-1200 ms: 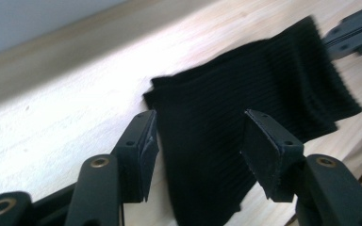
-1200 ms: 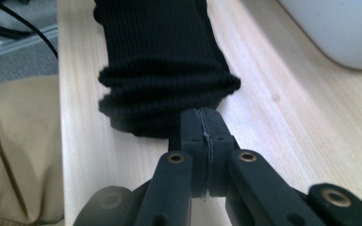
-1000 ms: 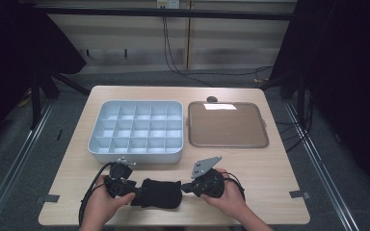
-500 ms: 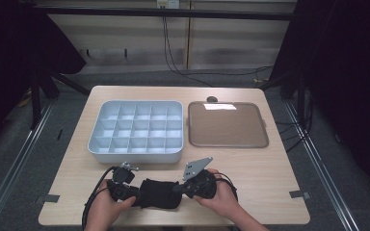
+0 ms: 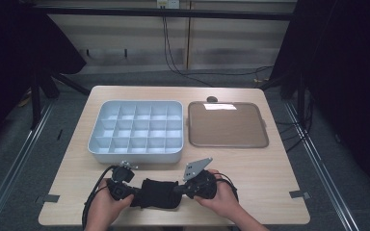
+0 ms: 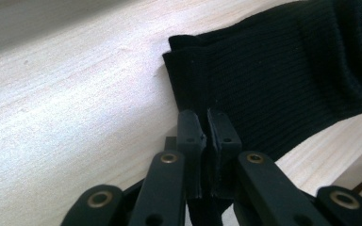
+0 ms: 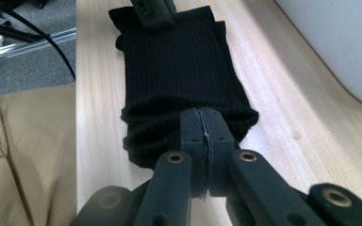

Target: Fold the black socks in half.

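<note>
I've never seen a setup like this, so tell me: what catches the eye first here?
At the near edge of the pale wooden table, a folded black ribbed knit cloth is pinched at both ends, by the left gripper and the right gripper, each held in a person's hand. Behind it sit a light grey plastic tray of small square compartments on the left and a flat brown square tray on the right.
</note>
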Demonstrator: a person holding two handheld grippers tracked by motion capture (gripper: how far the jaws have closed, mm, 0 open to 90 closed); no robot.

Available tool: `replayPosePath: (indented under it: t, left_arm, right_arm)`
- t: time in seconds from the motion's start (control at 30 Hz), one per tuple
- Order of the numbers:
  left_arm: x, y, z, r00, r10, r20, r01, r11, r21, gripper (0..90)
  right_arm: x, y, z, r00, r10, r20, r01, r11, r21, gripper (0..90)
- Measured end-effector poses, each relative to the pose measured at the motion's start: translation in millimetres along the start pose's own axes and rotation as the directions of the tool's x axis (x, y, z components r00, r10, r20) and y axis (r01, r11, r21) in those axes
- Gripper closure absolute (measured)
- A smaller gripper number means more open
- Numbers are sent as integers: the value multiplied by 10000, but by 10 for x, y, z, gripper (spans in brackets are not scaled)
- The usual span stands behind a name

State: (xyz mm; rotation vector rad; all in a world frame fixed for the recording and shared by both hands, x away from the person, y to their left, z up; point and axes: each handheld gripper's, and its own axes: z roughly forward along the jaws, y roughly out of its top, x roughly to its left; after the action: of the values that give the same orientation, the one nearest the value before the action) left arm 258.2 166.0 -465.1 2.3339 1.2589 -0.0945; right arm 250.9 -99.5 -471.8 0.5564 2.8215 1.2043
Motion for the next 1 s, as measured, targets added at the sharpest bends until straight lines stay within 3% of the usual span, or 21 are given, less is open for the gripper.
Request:
replayPosePath:
  t: [0.07, 0.13, 0.17, 0.23, 0.37, 0.4, 0.57, 0.63, 0.83, 0.87, 1.0]
  left_arm:
    - [-18, 2, -22, 9999, 66, -77, -67, 9999, -135, 814]
    - [-49, 6, -54, 9974, 235, -677, -261, 9990, -369, 677]
    - [-59, 8, -69, 9966, 323, -762, -353, 9986, -394, 642]
    - [-75, 9, -73, 9980, 235, -592, -256, 9991, -350, 583]
    - [-84, -10, 0, 9965, 251, -800, -263, 9996, -131, 550]
    - [-76, -13, 14, 9964, 333, -785, -335, 9994, -21, 548]
    - [-47, -28, 46, 9987, -123, -493, 116, 9998, -133, 563]
    - [-29, -34, 62, 9989, -66, -462, 66, 10000, -22, 578]
    - [-32, -51, 83, 9997, -148, -201, 143, 9996, -231, 688]
    - [-30, -55, 82, 9998, 7, -217, -11, 9998, -199, 708]
    - [-38, -55, 89, 9998, -198, -41, 198, 9996, -216, 782]
  right_arm:
    - [-2, -1, -5, 10000, 4, 34, -4, 10000, 7, 888]
    - [-1, -1, -13, 10000, 36, 35, -36, 10000, 42, 891]
    - [-10, 1, -17, 10000, -48, 32, 48, 10000, 7, 891]
    - [-16, 6, -30, 10000, -17, 32, 17, 10000, -52, 892]
    - [-26, 11, -55, 10000, 11, 91, -9, 9998, -186, 892]
    - [-26, 15, -61, 9999, 8, 107, -6, 9998, -209, 892]
    - [-15, 49, -104, 10000, 3, 88, 0, 9991, -432, 891]
    - [0, 65, -108, 9999, -15, 105, 20, 9988, -489, 892]
    - [53, 112, -43, 9999, -167, -4, 167, 9988, -464, 891]
    - [62, 119, -29, 9999, -164, -23, 163, 9988, -458, 891]
    - [112, 154, 22, 9995, -282, -117, 276, 9985, -474, 891]
